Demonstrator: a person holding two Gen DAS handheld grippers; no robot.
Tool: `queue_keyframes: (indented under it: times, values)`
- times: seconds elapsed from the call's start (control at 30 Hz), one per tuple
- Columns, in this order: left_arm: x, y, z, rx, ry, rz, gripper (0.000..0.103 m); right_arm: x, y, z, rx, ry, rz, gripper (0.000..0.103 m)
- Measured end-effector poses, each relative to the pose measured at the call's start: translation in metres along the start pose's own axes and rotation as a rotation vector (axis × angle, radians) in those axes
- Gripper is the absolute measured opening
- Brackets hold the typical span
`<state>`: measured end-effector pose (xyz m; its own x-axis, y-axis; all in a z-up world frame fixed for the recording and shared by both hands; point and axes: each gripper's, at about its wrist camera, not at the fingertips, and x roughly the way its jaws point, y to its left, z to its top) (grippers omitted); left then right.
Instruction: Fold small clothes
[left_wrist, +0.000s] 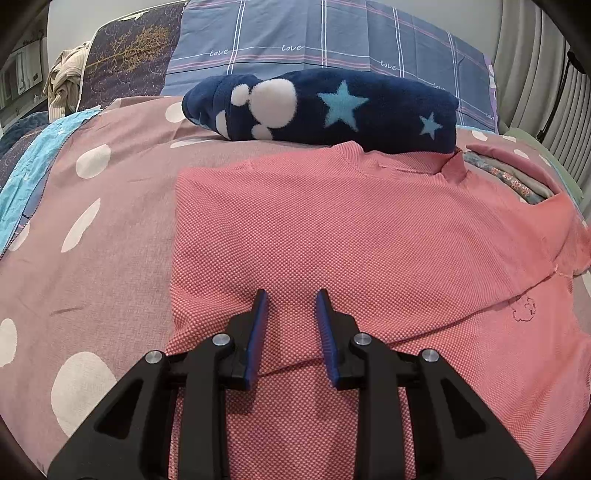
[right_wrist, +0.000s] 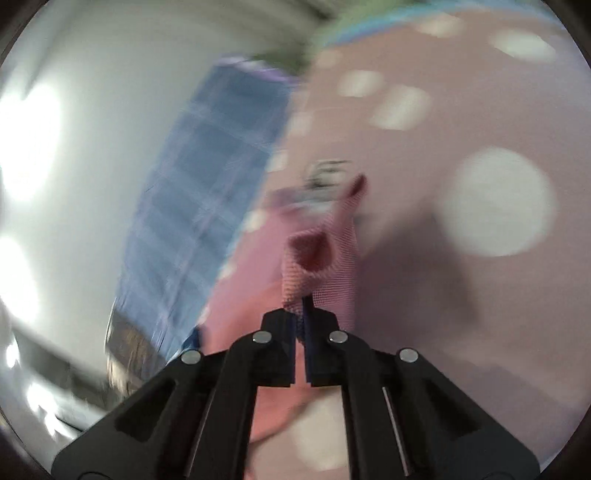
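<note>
A pink knit shirt (left_wrist: 332, 236) lies partly folded on the polka-dot bedspread (left_wrist: 92, 221). My left gripper (left_wrist: 291, 299) is open, its blue-padded fingers resting on the shirt's lower fold with nothing between them. In the right wrist view, which is motion-blurred, my right gripper (right_wrist: 304, 301) is shut on a bunched part of the pink shirt (right_wrist: 321, 258), likely a sleeve, held up above the bedspread (right_wrist: 480, 295).
A folded navy fleece with stars and white blobs (left_wrist: 325, 107) lies just beyond the shirt. A blue plaid pillow (left_wrist: 317, 37) stands behind it and shows blurred in the right view (right_wrist: 207, 206). Folded floral clothes (left_wrist: 509, 177) lie at right, a turquoise cloth (left_wrist: 33, 173) at left.
</note>
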<state>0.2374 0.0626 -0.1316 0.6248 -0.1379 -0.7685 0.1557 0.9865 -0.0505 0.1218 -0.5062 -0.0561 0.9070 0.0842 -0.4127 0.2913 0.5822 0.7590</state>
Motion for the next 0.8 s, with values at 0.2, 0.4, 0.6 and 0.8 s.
queue_keyframes:
  times: [0.2,0.4,0.6,0.8]
  values:
    - [-0.001,0.005,0.000,-0.021,-0.006,-0.027,0.030,0.040,0.167,-0.095,-0.362,0.189,0.299,0.004]
    - [-0.001,0.015,-0.001,-0.069,-0.013,-0.114,0.037,0.122,0.235,-0.225,-0.593,0.486,0.339,0.004]
    - [-0.007,0.032,0.000,-0.159,-0.025,-0.260,0.041,0.162,0.201,-0.295,-0.670,0.662,0.205,0.007]
    - [-0.019,0.032,0.006,-0.266,0.007,-0.528,0.049,0.142,0.207,-0.311,-0.756,0.648,0.256,0.016]
